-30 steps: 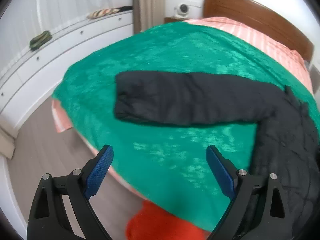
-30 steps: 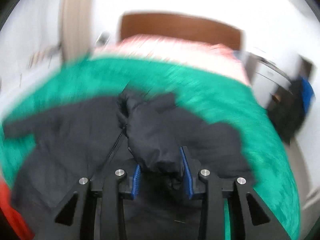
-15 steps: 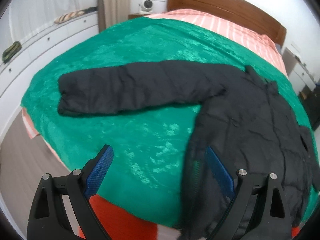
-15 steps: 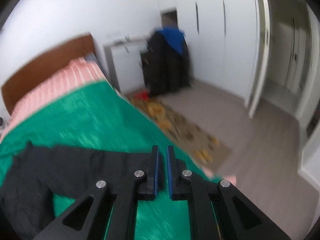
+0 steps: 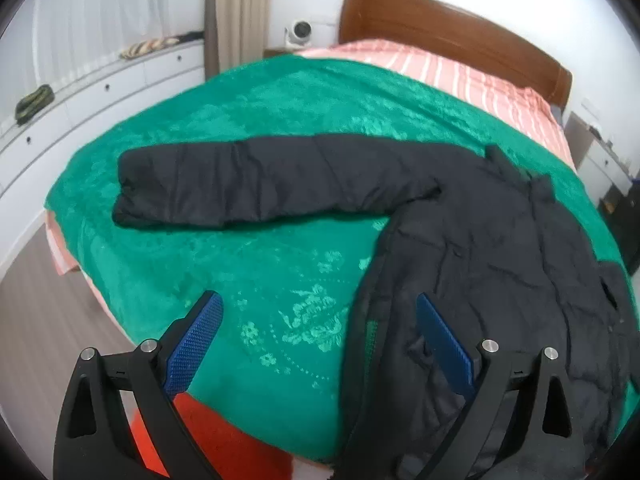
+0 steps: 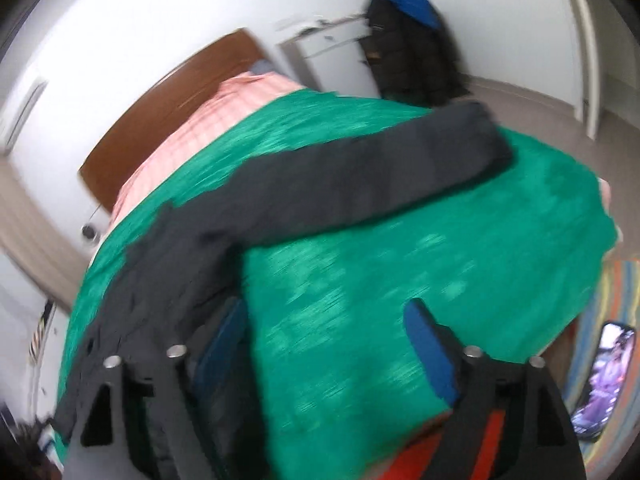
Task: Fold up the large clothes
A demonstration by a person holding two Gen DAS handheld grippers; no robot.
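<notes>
A black padded jacket point(image 5: 492, 248) lies spread flat on the green blanket point(image 5: 256, 280) of a bed. One sleeve point(image 5: 256, 184) stretches out to the left in the left wrist view; the other sleeve point(image 6: 368, 176) stretches to the right in the blurred right wrist view. My left gripper point(image 5: 318, 344) is open and empty, above the near bed edge by the jacket's hem. My right gripper point(image 6: 328, 352) is open and empty, above the blanket beside the jacket body point(image 6: 160, 280).
A wooden headboard point(image 5: 452, 36) and pink striped sheet point(image 5: 452, 76) are at the far end. White drawers point(image 5: 92, 92) line the left wall. A red item point(image 5: 224, 436) lies below the bed edge. A dark coat point(image 6: 412, 48) hangs by a white cabinet; a phone point(image 6: 604, 376) lies on a rug.
My right gripper held a bunch of jacket one second ago, was shut and empty half a second ago, and is now open. The right sleeve now lies stretched out. The left view shifted slightly.
</notes>
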